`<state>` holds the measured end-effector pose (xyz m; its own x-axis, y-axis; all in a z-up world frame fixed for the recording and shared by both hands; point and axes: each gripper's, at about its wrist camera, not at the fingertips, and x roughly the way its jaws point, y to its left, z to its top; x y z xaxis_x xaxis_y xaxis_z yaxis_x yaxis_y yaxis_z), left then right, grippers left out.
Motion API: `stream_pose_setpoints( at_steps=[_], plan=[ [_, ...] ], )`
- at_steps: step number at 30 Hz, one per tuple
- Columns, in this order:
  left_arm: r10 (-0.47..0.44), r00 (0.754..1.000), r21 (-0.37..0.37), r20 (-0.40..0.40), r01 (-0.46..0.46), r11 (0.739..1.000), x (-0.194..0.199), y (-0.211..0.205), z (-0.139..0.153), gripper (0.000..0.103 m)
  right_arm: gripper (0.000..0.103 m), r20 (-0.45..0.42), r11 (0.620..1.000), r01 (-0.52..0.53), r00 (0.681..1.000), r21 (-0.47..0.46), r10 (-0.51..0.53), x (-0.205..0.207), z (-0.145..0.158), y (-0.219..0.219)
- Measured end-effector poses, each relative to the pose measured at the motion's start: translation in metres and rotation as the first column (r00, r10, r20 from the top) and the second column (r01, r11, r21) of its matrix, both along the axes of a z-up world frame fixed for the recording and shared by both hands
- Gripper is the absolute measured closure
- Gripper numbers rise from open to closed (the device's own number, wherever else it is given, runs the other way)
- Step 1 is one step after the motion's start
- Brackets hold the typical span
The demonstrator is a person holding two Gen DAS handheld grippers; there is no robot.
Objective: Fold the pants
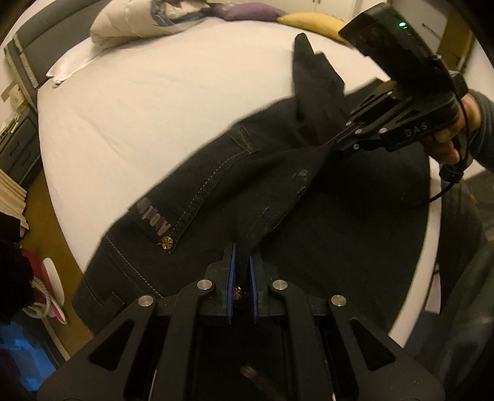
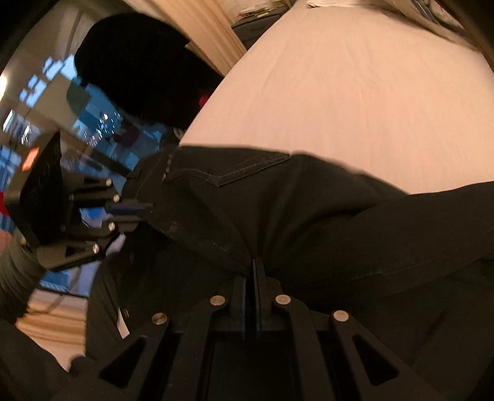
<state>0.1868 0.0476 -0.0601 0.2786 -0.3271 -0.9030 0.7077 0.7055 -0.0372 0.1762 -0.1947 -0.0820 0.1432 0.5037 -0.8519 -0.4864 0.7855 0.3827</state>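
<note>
Black pants (image 1: 216, 185) with pale stitching and a lettered back pocket lie across a white bed (image 1: 154, 101). My left gripper (image 1: 242, 250) is shut on the pants near the waistband, by a metal rivet. My right gripper (image 1: 328, 145) is shut on a raised fold of the pants farther along, lifting the cloth off the bed. In the right wrist view the right gripper (image 2: 253, 262) pinches the dark cloth (image 2: 308, 209), and the left gripper (image 2: 145, 212) shows at the left, closed on the waistband edge. One leg end (image 1: 305, 61) sticks up toward the far side.
Pillows (image 1: 139, 24) and purple and yellow cushions (image 1: 308, 21) lie at the head of the bed. A nightstand (image 1: 15, 138) stands at the left. Slippers (image 1: 52, 287) and clothes lie on the floor by the bed's left edge.
</note>
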Motion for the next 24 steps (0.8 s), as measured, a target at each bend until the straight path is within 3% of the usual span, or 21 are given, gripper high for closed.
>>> stream_pose_setpoints(
  at_steps=[8, 11, 18, 24],
  plan=[
    [-0.014, 1.0, -0.024, -0.026, 0.013, 1.0, -0.046, -0.004, 0.006, 0.096, 0.098, 0.121, 0.99, -0.064, 0.989, -0.124, 0.079, -0.036, 0.009, 0.035],
    [-0.031, 0.998, -0.014, -0.046, 0.03, 0.999, -0.069, -0.002, -0.002, 0.096, 0.098, 0.132, 0.981, -0.098, 0.984, -0.169, 0.121, -0.05, 0.006, 0.045],
    [-0.055, 0.996, 0.015, -0.068, 0.056, 0.998, -0.084, -0.018, -0.013, 0.096, 0.098, 0.143, 0.964, -0.12, 0.977, -0.236, 0.157, -0.054, -0.007, 0.079],
    [-0.062, 0.996, -0.003, -0.071, 0.062, 0.998, -0.09, -0.012, -0.01, 0.096, 0.098, 0.174, 0.945, -0.142, 0.965, -0.293, 0.198, -0.062, -0.016, 0.124]
  ],
)
